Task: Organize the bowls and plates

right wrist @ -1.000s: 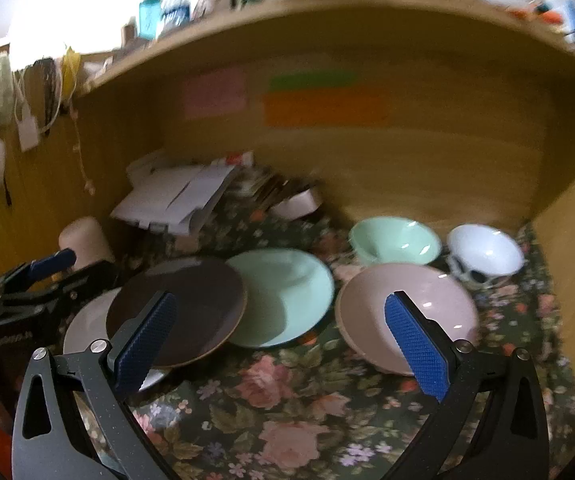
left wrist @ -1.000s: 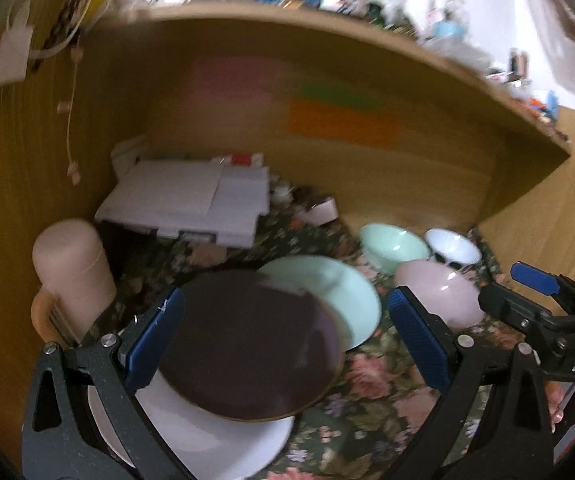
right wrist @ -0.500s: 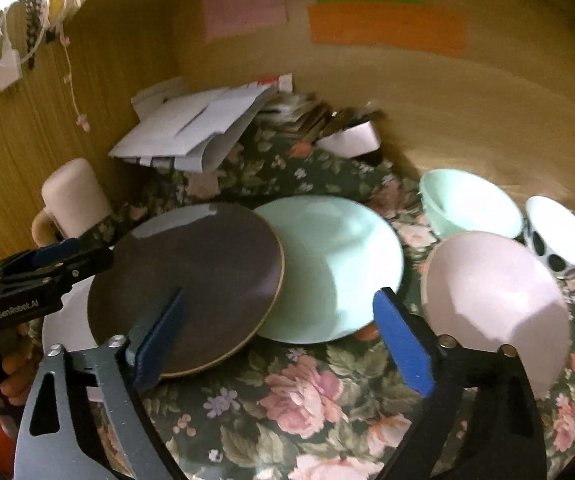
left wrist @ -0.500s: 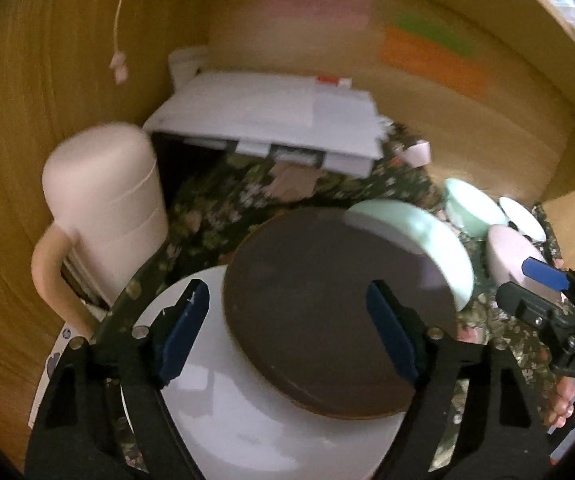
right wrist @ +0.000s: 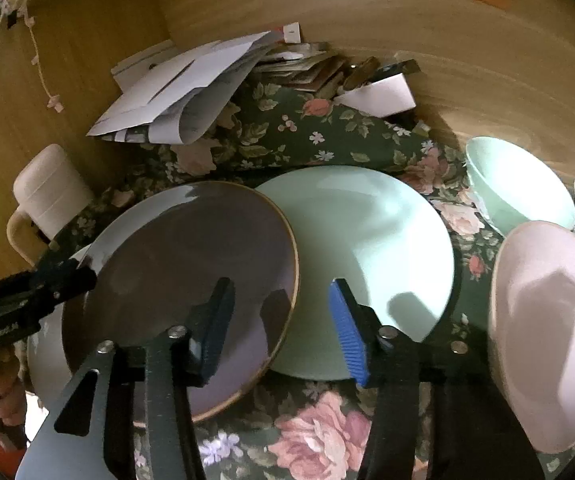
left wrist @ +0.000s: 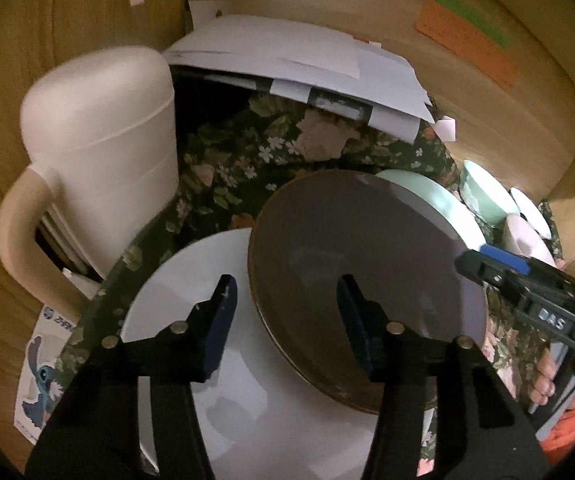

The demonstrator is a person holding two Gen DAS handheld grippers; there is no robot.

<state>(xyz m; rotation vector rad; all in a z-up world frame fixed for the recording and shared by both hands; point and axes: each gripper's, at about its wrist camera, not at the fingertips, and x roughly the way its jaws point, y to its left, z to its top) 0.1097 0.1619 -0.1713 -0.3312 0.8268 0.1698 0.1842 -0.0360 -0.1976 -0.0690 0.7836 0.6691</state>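
Three plates (right wrist: 367, 248) and three bowls (right wrist: 547, 320) lie here; both grippers' fingers (right wrist: 345, 328) closing, pinching nothing.

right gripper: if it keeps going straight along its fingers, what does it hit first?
Most likely the brown plate, at its right rim where it overlaps the mint plate. The right gripper, jaws closing, straddles that edge with the pads not yet pressing. Depth is unclear, so the mint plate could come first.
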